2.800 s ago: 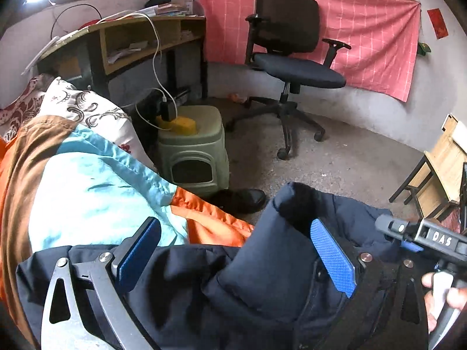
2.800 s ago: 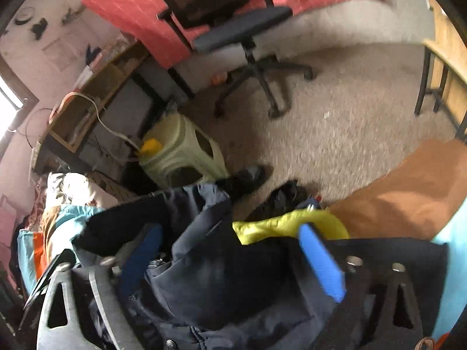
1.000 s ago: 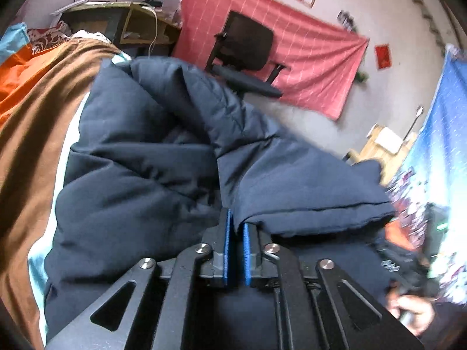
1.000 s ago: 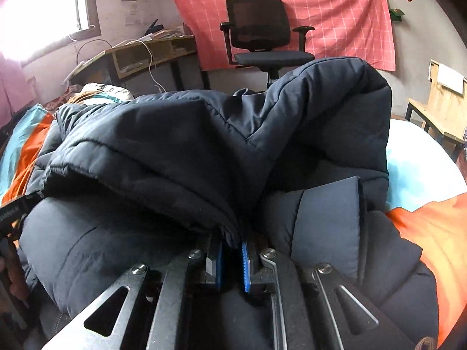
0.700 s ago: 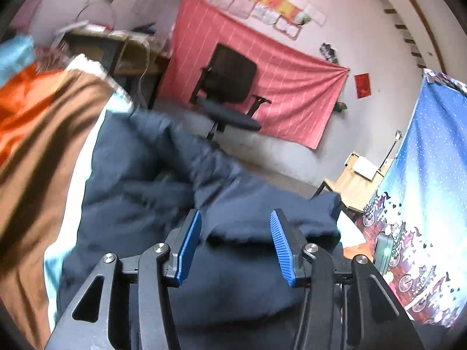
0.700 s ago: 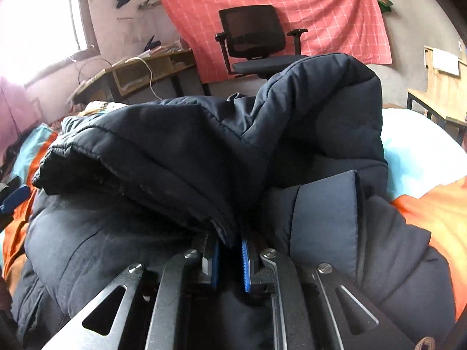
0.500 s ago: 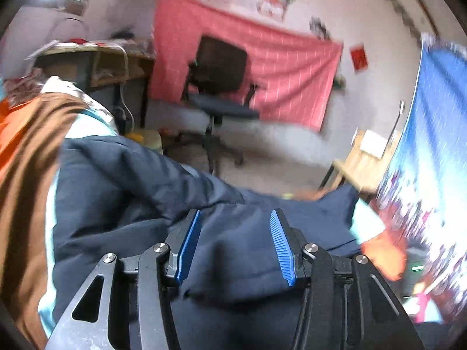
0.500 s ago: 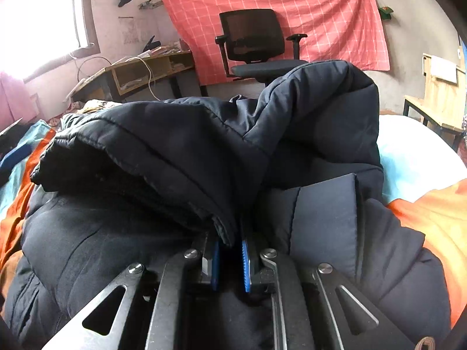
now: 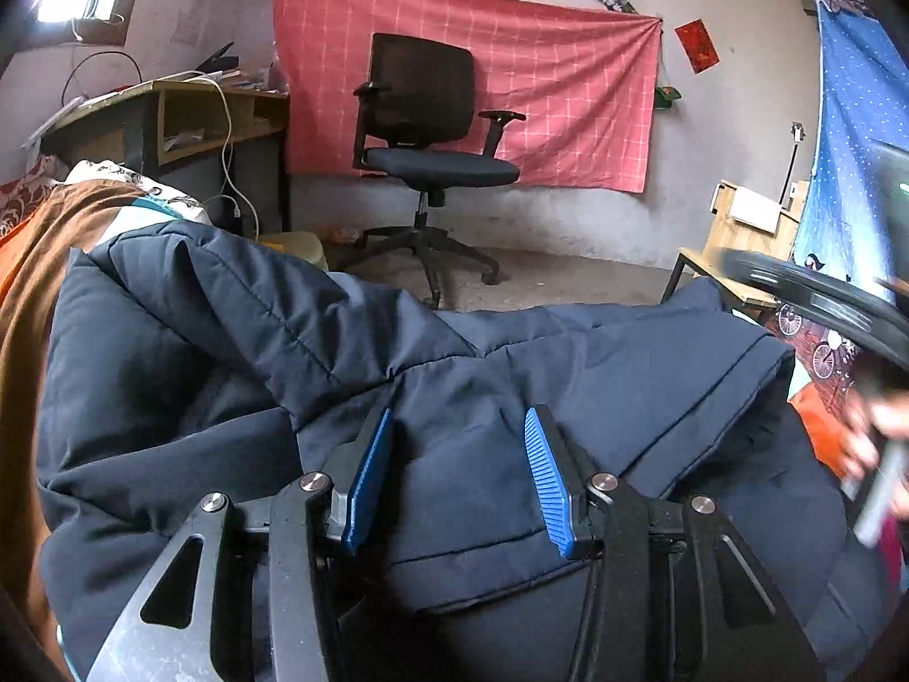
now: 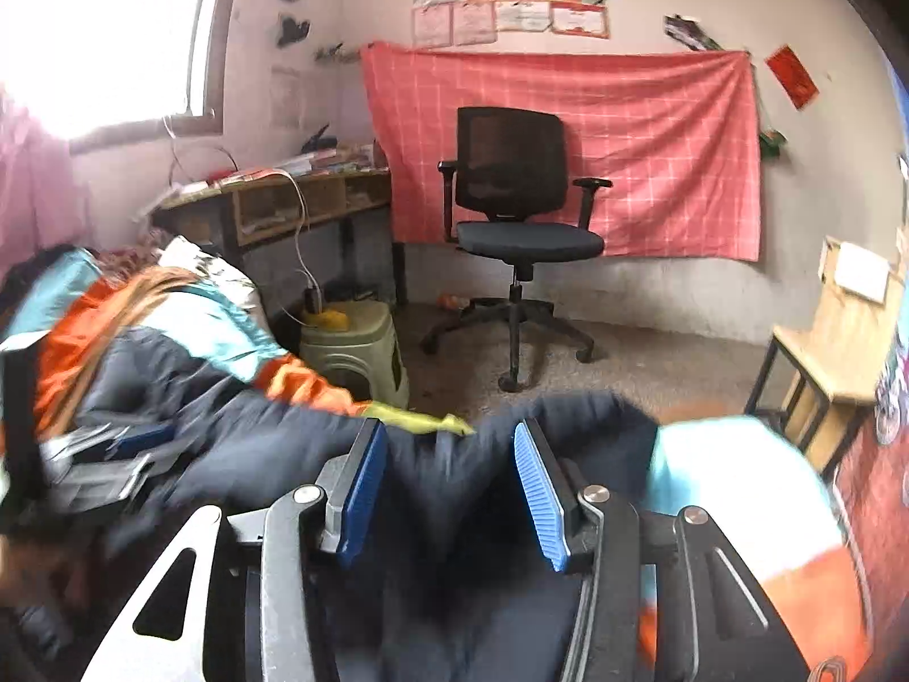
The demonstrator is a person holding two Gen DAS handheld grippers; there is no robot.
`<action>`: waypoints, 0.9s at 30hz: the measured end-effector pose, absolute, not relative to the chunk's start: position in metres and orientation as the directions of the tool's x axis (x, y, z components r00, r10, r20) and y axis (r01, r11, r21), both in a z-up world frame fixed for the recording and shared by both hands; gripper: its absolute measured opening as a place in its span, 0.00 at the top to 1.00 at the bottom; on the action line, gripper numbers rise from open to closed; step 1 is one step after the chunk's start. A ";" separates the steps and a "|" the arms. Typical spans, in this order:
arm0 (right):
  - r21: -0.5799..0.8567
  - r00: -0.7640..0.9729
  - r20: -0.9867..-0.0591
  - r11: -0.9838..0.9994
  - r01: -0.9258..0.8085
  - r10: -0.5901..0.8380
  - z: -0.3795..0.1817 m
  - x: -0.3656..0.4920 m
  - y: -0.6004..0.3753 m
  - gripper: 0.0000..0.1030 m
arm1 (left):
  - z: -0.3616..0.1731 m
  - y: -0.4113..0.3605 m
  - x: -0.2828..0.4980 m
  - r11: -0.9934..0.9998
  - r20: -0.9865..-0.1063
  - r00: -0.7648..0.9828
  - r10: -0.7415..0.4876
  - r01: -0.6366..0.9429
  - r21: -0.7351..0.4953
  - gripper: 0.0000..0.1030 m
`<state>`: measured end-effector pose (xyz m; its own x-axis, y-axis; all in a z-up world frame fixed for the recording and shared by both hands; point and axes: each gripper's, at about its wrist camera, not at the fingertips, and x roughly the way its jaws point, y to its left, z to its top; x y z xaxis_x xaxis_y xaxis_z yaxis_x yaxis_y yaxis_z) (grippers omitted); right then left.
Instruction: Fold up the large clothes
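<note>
Dark navy quilted puffer jacket (image 9: 483,375) lies folded over itself on the bed, on top of an orange, teal & brown striped bedspread (image 9: 23,261); a padded sleeve or flap runs diagonally across the upper left of the jacket, and a stitched hem edge sits at right. In the right wrist view the same jacket is motion-blurred, w/ a yellow-green scrap of fabric (image 10: 420,420) at its far edge.

Left hand-held gripper (image 9: 454,472): blue ribbed pads apart at a moderate width, jaws opened within the last second, hovering just over the jacket fabric w/ nothing pinched. Right hand-held gripper (image 10: 449,483): pads likewise apart at a moderate width, jaws have just been opening, jacket below them, nothing clamped. At the right edge of the left wrist view, a blurred hand (image 9: 875,443) holds the other gripper's handle.

Beyond the bed: pale green plastic stool (image 10: 358,352) on the grey concrete floor, black mesh-back office chair (image 10: 511,199) in front of a red checked cloth (image 10: 653,142) hung on the wall, cluttered wooden counter (image 10: 284,199) at left w/ a white cable hanging down, light wooden chair (image 10: 841,341) at right.
</note>
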<state>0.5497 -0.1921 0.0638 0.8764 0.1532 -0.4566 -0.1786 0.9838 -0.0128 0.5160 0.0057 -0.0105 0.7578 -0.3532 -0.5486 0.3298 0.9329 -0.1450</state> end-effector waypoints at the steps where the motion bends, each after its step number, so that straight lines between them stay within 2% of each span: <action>1: -0.015 0.869 -0.474 0.985 -0.173 0.145 0.062 0.569 -0.187 0.56 | -0.013 0.003 0.513 0.933 -0.544 0.761 -0.354 0.329 -0.148 0.59; 2: -0.006 0.850 -0.511 0.988 -0.154 0.130 0.057 0.591 -0.186 0.60 | -0.016 0.004 0.512 0.932 -0.535 0.766 -0.358 0.328 -0.154 0.59; 4: 0.019 0.812 -0.578 0.996 -0.085 0.080 0.045 0.625 -0.192 0.61 | -0.020 0.003 0.510 0.932 -0.521 0.775 -0.357 0.331 -0.147 0.59; 7: -0.032 0.751 -0.658 0.998 0.052 -0.060 0.018 0.652 -0.210 0.70 | -0.024 -0.002 0.507 0.926 -0.508 0.778 -0.369 0.351 -0.136 0.59; 9: -0.028 0.708 -0.703 0.998 0.060 -0.062 -0.004 0.657 -0.221 0.70 | -0.026 -0.003 0.507 0.923 -0.504 0.777 -0.378 0.360 -0.138 0.59; 18: 0.209 0.702 -0.707 0.973 0.096 0.082 -0.053 0.656 -0.255 0.70 | -0.031 -0.008 0.511 0.921 -0.501 0.779 -0.378 0.373 -0.115 0.58; 21: 0.182 0.694 -0.717 0.978 0.100 0.062 -0.050 0.658 -0.250 0.70 | -0.031 -0.005 0.508 0.919 -0.490 0.782 -0.385 0.373 -0.127 0.58; 25: 0.161 0.696 -0.715 0.984 0.072 0.066 -0.032 0.645 -0.248 0.69 | -0.012 0.015 0.500 0.908 -0.455 0.785 -0.420 0.365 -0.207 0.59; 27: 0.156 0.714 -0.697 0.986 0.051 0.073 -0.007 0.630 -0.244 0.67 | 0.009 0.024 0.495 0.907 -0.394 0.818 -0.419 0.360 -0.216 0.59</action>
<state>0.6302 -0.2443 -0.0069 0.7136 0.0734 -0.6967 0.0507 0.9865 0.1559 0.4953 0.0244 0.0086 0.8184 -0.4187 -0.3937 0.3603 0.9075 -0.2160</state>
